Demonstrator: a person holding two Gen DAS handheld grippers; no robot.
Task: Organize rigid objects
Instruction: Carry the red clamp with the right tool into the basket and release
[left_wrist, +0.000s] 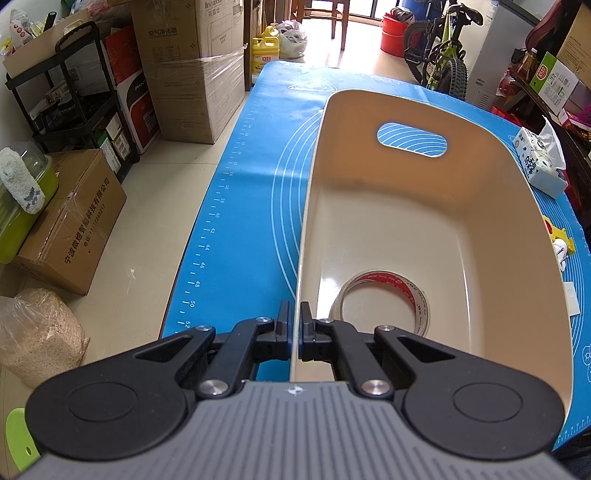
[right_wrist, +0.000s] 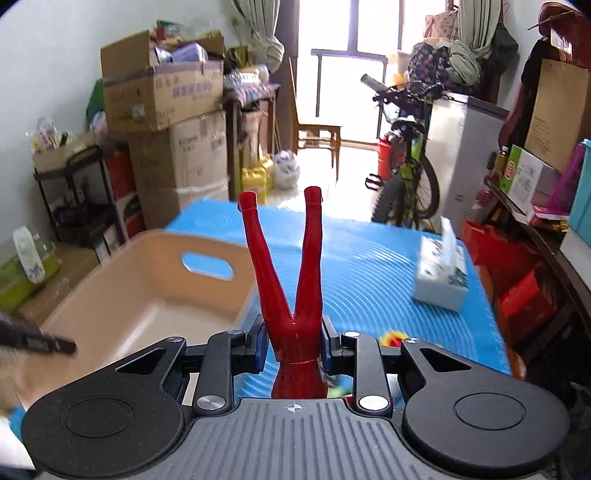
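A cream plastic bin (left_wrist: 498, 236) with a handle slot stands on the blue mat (left_wrist: 240, 206). My left gripper (left_wrist: 295, 325) is shut on the bin's near left rim. A roll of clear tape (left_wrist: 417, 299) with a red core lies inside the bin. My right gripper (right_wrist: 293, 339) is shut on a red figurine (right_wrist: 295, 288), held upside down with its two legs pointing up, above the mat to the right of the bin (right_wrist: 122, 295). The left gripper's finger (right_wrist: 37, 341) shows at that view's left edge.
A tissue pack (right_wrist: 439, 280) stands on the mat's right side, and it also shows in the left wrist view (left_wrist: 539, 162). A yellow toy (left_wrist: 559, 236) lies right of the bin. Cardboard boxes (left_wrist: 192, 74), a shelf and a bicycle (right_wrist: 406, 173) surround the table.
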